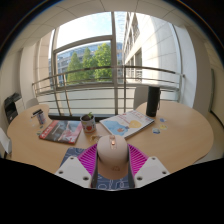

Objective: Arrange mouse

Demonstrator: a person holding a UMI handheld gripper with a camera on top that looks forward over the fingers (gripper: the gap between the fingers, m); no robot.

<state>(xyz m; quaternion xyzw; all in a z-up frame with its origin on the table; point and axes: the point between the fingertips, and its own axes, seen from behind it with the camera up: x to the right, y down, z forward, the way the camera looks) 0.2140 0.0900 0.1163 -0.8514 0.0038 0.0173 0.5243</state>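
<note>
**Gripper view: mouse held at the desk's near edge**

Gripper view, contents listed from left to right across a round wooden table [175, 135] set before a large window [95, 60] with a railing and trees outside.

- Far left, off the table: a dark chair or case [11, 106], only partly seen.
- Left on the table: a small boxy item [40, 116] beside the far rim, too small to identify.
- Left of centre: a pink and red book [60, 132] lying flat, cover up.
- Centre: a mug [88, 124] standing upright just right of the book, well beyond the fingers.
- Near centre, at the table's near edge: the gripper [112, 170], its two pink pads [89, 161] angled inward on either side of the mouse [112, 157]. The mouse, pale beige and rounded, sits between the fingers with both pads pressed against its flanks (pinched, no gap visible at either side). Beneath it lies a dark patterned mouse mat [72, 153], its edge showing to the left of the fingers.
- Right of centre: an open magazine or paper sheets [127, 124] lying flat, beyond the fingers.
- Right: a dark upright speaker or box [153, 101] standing near the far rim, behind the papers.
- Far right: small items [158, 128] on the bare tabletop, too small to tell
</note>
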